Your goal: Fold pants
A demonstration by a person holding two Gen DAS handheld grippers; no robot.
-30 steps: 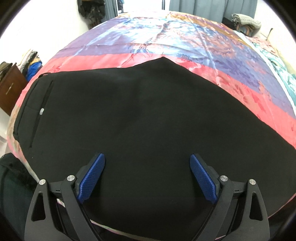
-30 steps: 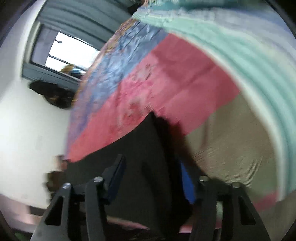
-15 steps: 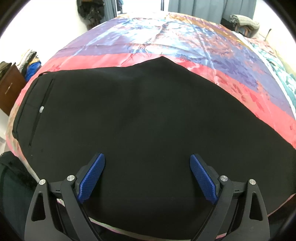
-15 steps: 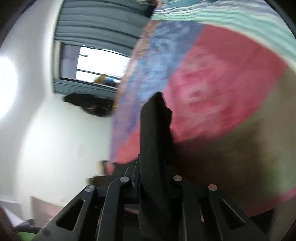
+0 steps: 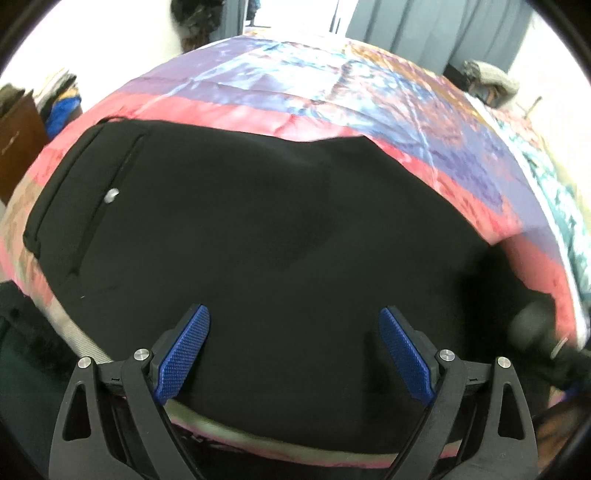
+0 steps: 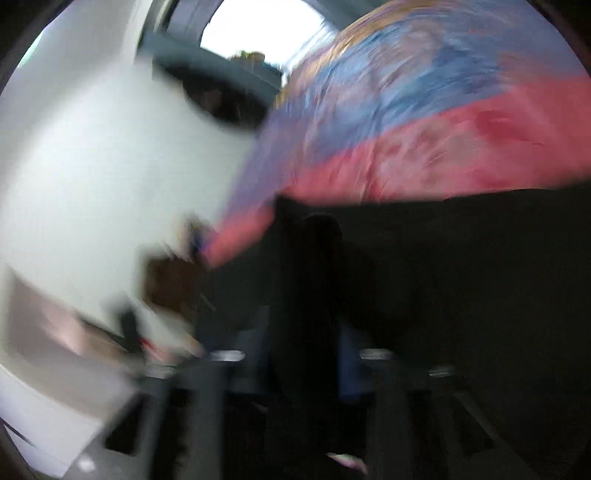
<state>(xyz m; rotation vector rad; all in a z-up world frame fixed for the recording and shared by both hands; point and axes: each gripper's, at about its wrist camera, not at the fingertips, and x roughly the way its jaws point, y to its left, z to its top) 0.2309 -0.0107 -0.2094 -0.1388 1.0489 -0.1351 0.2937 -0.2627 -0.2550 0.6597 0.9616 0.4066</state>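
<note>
Lying flat across the near half of one bed: one pair of black pants (image 5: 280, 236), spread on a patchwork quilt (image 5: 332, 92) of pink, purple and blue panels.

Left wrist view. Items counted: one pair of pants, waistband end to the left, with one slit pocket and one silver button (image 5: 110, 195) beside it; one quilt; one brown cabinet (image 5: 16, 144) at the left edge; grey curtains (image 5: 436, 29) behind the bed; one folded grey cloth (image 5: 493, 75) at the far right corner. Left gripper (image 5: 295, 350): jaws spread wide, two blue textured pads (image 5: 183, 350) apart over the black cloth, nothing between them. At the right edge, one dark blurred shape over the pants' lifted end.

Right wrist view. Heavily blurred. Items counted: one expanse of black cloth (image 6: 461, 277) filling the lower right; one quilt (image 6: 424, 129) above it; one bright window (image 6: 266, 26); white wall to the left. Right gripper (image 6: 303, 354): jaws opening, a dark strip of the pants standing between the two fingers; whether the pads press on it cannot be told.
</note>
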